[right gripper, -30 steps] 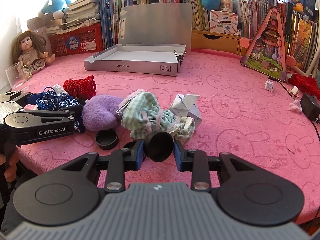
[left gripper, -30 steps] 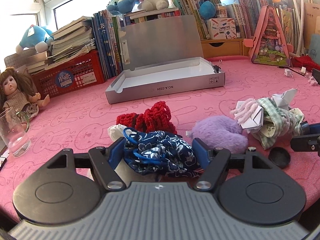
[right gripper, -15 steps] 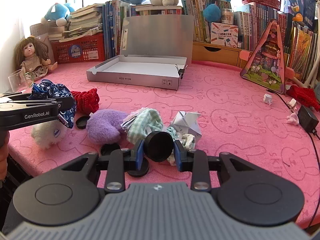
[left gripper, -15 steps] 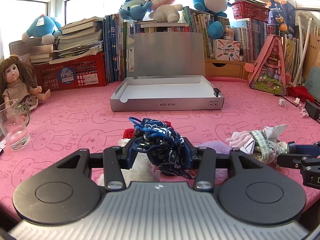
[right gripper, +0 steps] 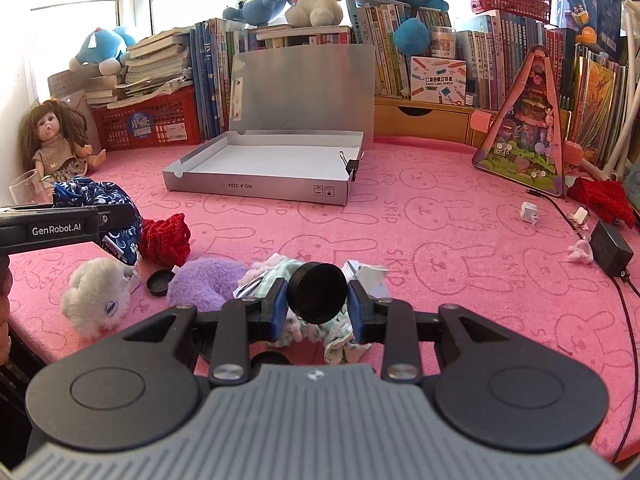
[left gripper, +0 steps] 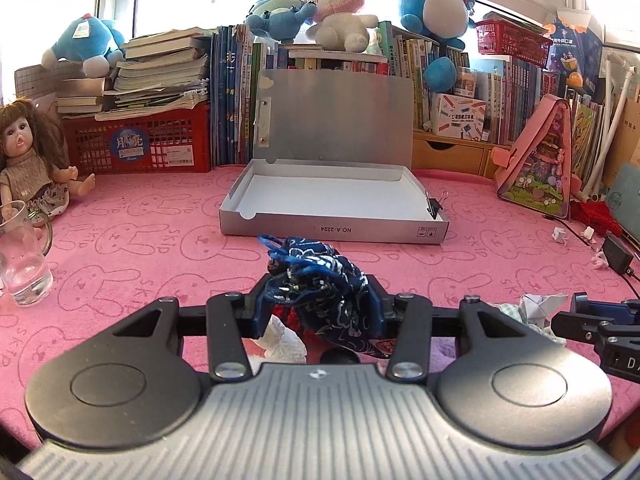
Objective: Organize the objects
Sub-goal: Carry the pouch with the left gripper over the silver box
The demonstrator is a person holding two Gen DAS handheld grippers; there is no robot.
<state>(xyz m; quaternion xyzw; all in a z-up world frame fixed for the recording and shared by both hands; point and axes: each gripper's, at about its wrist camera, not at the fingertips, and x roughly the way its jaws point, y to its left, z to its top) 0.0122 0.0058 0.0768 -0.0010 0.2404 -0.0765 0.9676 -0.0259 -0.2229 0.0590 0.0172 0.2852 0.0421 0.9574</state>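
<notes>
left claw (left gripper: pixel 316 300): grips blue pouch (left gripper: pixel 324 280) (raised) | right claw (right gripper: pixel 317 300): black cap (right gripper: pixel 317 292)

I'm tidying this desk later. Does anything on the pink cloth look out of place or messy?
Yes. A jumble sits loose at the near edge of the pink cloth: a white plush, purple plush, red knit piece, crumpled checked fabric, folded paper and a black cap. The grey box behind them holds none of it.
</notes>
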